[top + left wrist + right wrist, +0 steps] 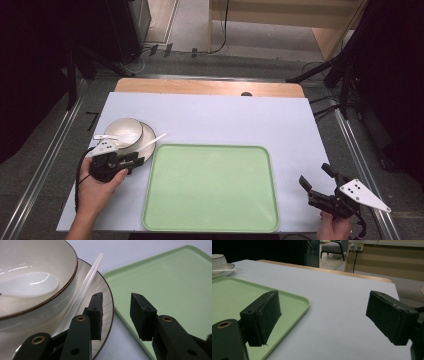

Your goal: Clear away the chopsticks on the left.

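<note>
A cream bowl with a brown rim stands on a matching plate at the table's left. In the left gripper view a white spoon lies in the bowl, and white chopsticks rest on the plate. My left gripper hovers at the plate's near right rim, between plate and green tray. Its jaws stand open with nothing between them. My right gripper is at the table's front right corner, open wide and holding nothing.
The green tray is bare and lies in the front middle of the light table. A wooden strip runs along the far edge. Dark stands and cables sit on the floor behind and at both sides.
</note>
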`<control>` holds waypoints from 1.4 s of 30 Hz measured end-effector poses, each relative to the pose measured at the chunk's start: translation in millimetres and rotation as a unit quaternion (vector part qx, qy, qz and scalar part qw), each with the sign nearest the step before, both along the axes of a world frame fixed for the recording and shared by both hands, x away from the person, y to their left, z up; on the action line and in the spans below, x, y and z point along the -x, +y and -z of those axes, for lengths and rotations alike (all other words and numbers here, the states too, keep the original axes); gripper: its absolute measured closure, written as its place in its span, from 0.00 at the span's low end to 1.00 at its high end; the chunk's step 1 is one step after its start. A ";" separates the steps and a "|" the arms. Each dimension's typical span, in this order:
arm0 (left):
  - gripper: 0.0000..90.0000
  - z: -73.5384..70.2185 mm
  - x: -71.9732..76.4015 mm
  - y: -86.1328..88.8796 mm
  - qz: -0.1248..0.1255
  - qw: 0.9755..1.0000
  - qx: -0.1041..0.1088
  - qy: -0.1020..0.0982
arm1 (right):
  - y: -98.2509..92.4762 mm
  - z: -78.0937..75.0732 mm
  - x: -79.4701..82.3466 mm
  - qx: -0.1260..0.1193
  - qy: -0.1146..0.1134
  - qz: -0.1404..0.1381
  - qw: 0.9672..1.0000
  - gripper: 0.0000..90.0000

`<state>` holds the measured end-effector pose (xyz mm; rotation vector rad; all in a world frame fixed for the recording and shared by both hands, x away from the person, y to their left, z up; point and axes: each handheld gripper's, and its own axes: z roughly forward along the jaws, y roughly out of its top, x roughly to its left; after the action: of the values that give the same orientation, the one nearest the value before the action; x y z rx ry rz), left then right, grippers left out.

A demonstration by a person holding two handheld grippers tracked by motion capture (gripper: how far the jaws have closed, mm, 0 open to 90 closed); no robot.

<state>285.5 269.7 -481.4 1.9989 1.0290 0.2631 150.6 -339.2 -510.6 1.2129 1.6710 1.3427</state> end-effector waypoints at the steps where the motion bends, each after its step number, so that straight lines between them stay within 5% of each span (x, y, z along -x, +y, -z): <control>1: 0.71 -1.7 2.1 4.2 0.001 1.000 0.002 0.000 | 0.0 0.0 0.0 0.000 0.000 0.000 1.000 0.14; 14: 0.81 -6.5 3.2 48.0 -0.021 1.000 -0.006 0.018 | 2.5 0.1 -2.1 0.003 0.000 -0.004 1.000 0.14; 23: 0.84 -2.8 0.0 45.8 -0.045 0.998 -0.040 0.016 | 2.8 0.5 -2.7 0.005 0.001 -0.005 1.000 0.14; 42: 0.86 8.3 -5.1 26.9 -0.029 0.996 -0.078 0.032 | 5.1 0.9 -3.3 0.008 0.004 -0.005 1.000 0.14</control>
<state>290.6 296.6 -489.6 2.1310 1.1369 0.3209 153.8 -334.0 -511.5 1.2045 1.6930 1.3284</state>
